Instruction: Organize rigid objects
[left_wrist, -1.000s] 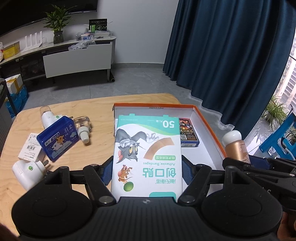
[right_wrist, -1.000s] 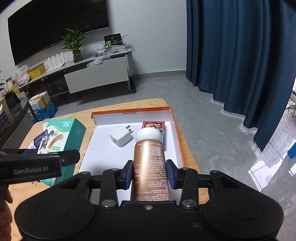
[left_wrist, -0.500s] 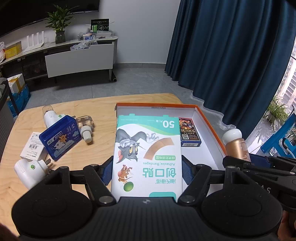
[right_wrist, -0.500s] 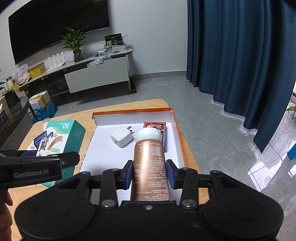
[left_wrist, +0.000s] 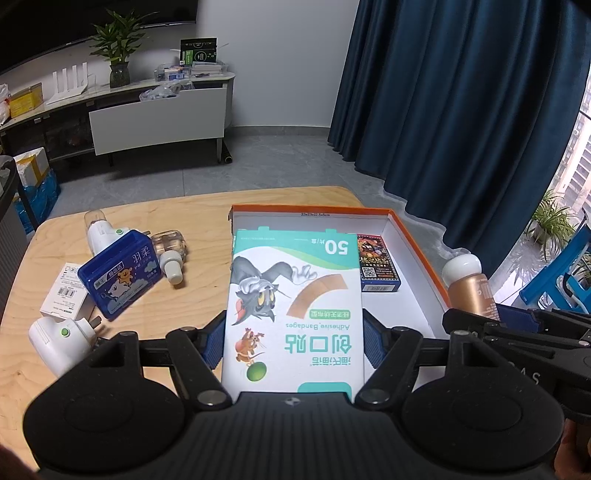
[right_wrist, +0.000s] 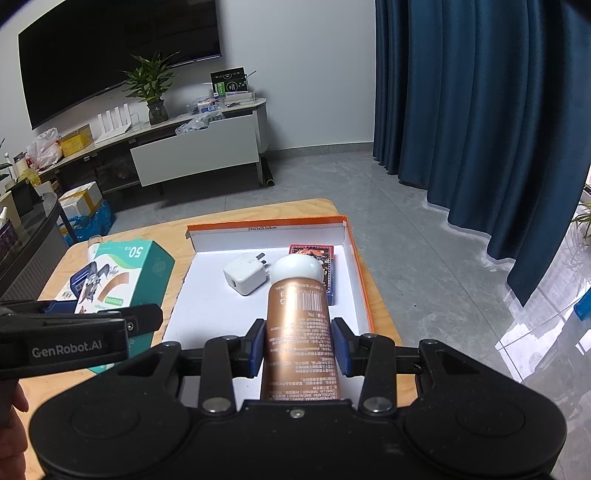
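Over the orange-rimmed box (right_wrist: 356, 258), both grippers hang loaded. The left gripper (left_wrist: 293, 339) has its fingers clamped on the flat sides of the bandage carton (left_wrist: 295, 295), held level above the box's left half, probably to lay it flat. The right gripper (right_wrist: 297, 345) pinches the copper bottle (right_wrist: 299, 325) mid-body, white cap forward, above the box floor near the white charger (right_wrist: 244, 277) and card pack (right_wrist: 325, 266). Left of the box, a blue case (left_wrist: 120, 273) and plug-in units (left_wrist: 59, 341) wait on the tabletop (left_wrist: 192, 295).
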